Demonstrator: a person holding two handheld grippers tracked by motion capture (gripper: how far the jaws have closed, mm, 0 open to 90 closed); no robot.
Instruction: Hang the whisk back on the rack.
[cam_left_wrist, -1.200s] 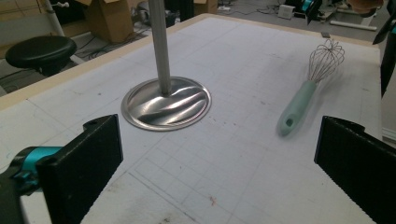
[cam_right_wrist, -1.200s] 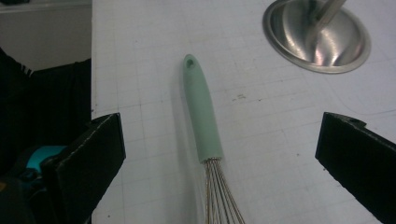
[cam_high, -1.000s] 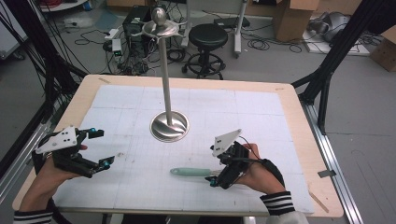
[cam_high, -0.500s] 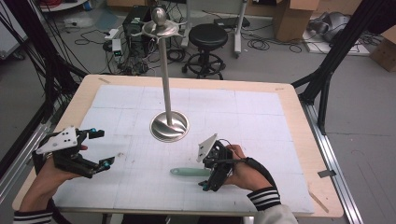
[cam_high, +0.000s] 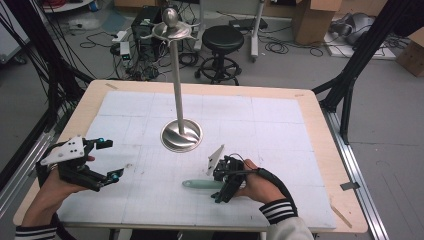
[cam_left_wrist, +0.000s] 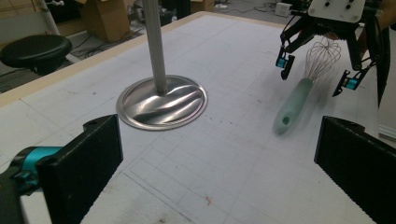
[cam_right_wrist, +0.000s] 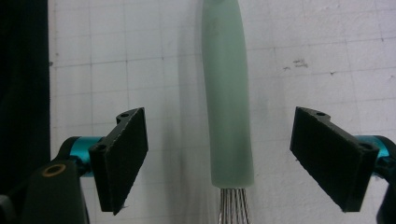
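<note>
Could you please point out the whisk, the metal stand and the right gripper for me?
whisk (cam_right_wrist: 227, 93), right gripper view, on its pale green handle.
metal stand (cam_high: 181, 135), high view, on its round base.
right gripper (cam_right_wrist: 219, 154), right gripper view, midway between its open jaws, over the handle.

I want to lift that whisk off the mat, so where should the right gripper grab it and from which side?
Grip the whisk by its pale green handle, just behind the wires, coming down from above. It lies flat, and the right gripper already straddles that thick, firm part with jaws open.
</note>
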